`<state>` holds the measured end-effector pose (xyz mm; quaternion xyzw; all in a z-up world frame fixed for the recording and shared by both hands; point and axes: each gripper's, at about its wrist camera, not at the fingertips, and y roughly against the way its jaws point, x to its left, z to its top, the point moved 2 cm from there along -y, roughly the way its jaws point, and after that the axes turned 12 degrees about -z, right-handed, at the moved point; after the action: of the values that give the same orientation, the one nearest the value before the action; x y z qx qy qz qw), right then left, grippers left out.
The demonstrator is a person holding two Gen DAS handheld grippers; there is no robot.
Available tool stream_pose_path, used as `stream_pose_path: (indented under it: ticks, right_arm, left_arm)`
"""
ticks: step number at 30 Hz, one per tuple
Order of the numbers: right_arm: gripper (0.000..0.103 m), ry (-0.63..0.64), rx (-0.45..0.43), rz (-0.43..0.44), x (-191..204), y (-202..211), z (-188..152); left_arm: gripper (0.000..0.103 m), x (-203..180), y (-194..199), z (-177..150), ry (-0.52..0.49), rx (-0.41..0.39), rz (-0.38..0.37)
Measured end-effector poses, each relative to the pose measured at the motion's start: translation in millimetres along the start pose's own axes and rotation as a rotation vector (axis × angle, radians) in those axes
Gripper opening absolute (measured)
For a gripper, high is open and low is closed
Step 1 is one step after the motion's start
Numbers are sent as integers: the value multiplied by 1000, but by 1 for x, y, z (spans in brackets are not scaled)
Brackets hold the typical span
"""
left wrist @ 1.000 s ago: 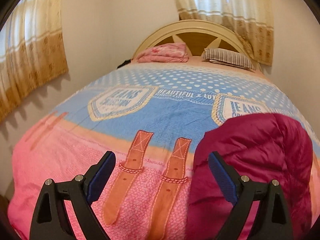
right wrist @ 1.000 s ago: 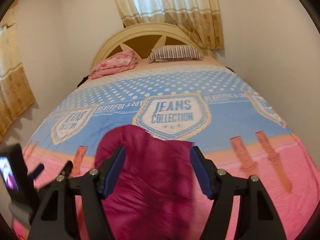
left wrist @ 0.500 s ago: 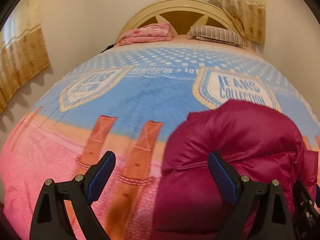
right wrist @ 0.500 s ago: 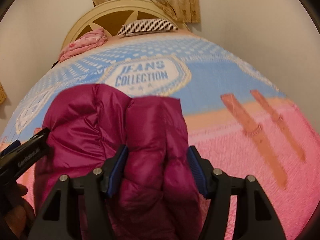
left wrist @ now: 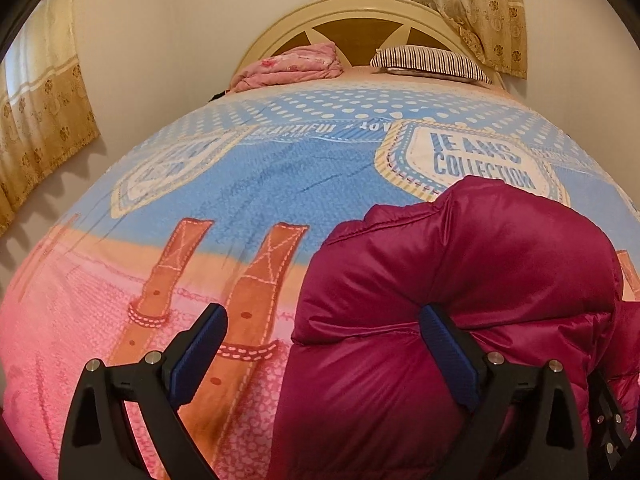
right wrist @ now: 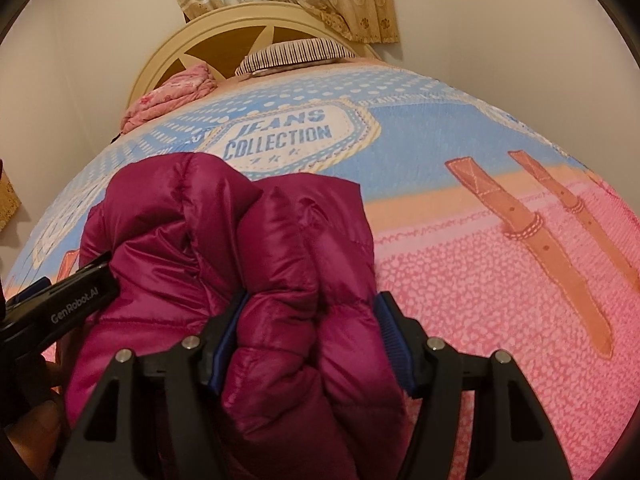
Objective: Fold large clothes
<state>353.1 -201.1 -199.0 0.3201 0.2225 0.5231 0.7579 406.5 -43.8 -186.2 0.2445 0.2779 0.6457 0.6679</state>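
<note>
A magenta puffer jacket [left wrist: 480, 260] lies bunched on the bed's patterned cover [left wrist: 240, 200], near the foot end. My left gripper [left wrist: 322, 314] is open wide. The jacket's left edge sits between its fingers, and the right pad [left wrist: 444, 352] rests against the fabric. In the right wrist view a thick fold of the jacket [right wrist: 224, 220] fills my right gripper [right wrist: 311, 300], and both blue pads press into it. The left gripper's black body [right wrist: 60, 304] shows at that view's left edge, beside the jacket.
A folded pink blanket [left wrist: 296, 66] and a striped pillow [left wrist: 428, 62] lie against the cream headboard [left wrist: 360, 12]. Walls stand close on both sides, with beige curtains [left wrist: 36, 120] on the left and above the headboard. The pink foot end of the cover [right wrist: 500, 300] stretches to the right.
Both grippers have come down toward the bed and closer to the jacket. The right jaws now have the jacket's fold between them. The left gripper has shifted toward the jacket's left edge.
</note>
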Motion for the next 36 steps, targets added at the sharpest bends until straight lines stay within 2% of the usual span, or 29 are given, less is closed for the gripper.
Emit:
stream_pose_path:
  ticks: [7,24,36]
  right_arm:
    - [65,-8,15,5,0,-8,-2]
    - [69,-9,76,15,-1,-23,-6]
    - [71,2,86,9,-2,-28,-4]
  left_arm:
    - [99,3,-10,-3,22,37,-33]
    - [99,0,-17,-6,-6,61,-6]
    - [99,1,-20,-7,-9,67,-3]
